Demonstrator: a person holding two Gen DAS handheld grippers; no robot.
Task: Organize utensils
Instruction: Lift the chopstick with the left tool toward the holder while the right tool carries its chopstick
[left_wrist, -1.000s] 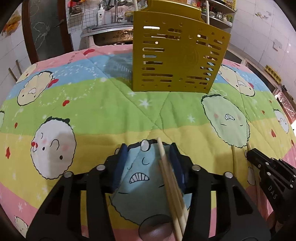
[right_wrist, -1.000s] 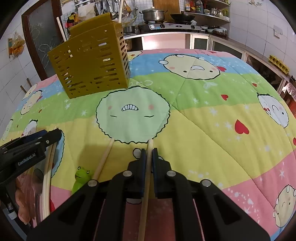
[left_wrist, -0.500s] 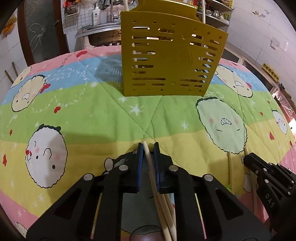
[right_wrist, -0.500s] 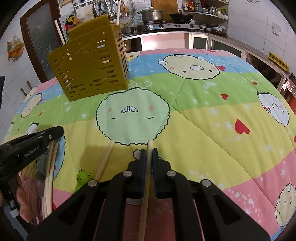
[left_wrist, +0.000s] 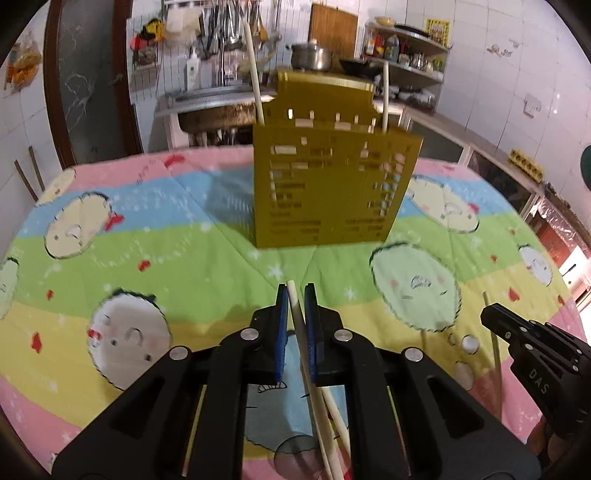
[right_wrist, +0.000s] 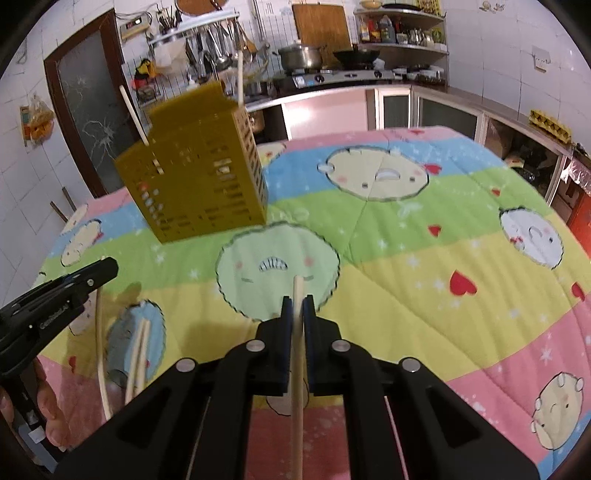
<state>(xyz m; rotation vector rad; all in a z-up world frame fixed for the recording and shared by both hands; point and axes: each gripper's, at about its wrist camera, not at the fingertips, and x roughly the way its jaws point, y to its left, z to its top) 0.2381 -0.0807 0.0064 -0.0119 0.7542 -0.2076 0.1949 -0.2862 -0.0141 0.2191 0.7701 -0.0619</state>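
The left gripper (left_wrist: 295, 295) is clamped on a pale chopstick (left_wrist: 301, 332) that runs back between its blue pads (left_wrist: 281, 332), its tip poking just past them toward the yellow slotted utensil holder (left_wrist: 332, 192). The holder stands upright on the cartoon-print quilt (left_wrist: 166, 258) ahead, apart from the gripper, with two sticks (left_wrist: 253, 70) already rising from it. The right gripper (right_wrist: 298, 306) pinches its own chopstick (right_wrist: 297, 354), tip forward, the holder off to its left and blurred. More loose chopsticks (right_wrist: 137, 354) lie on the quilt beneath the left gripper; probably two, though the view is soft.
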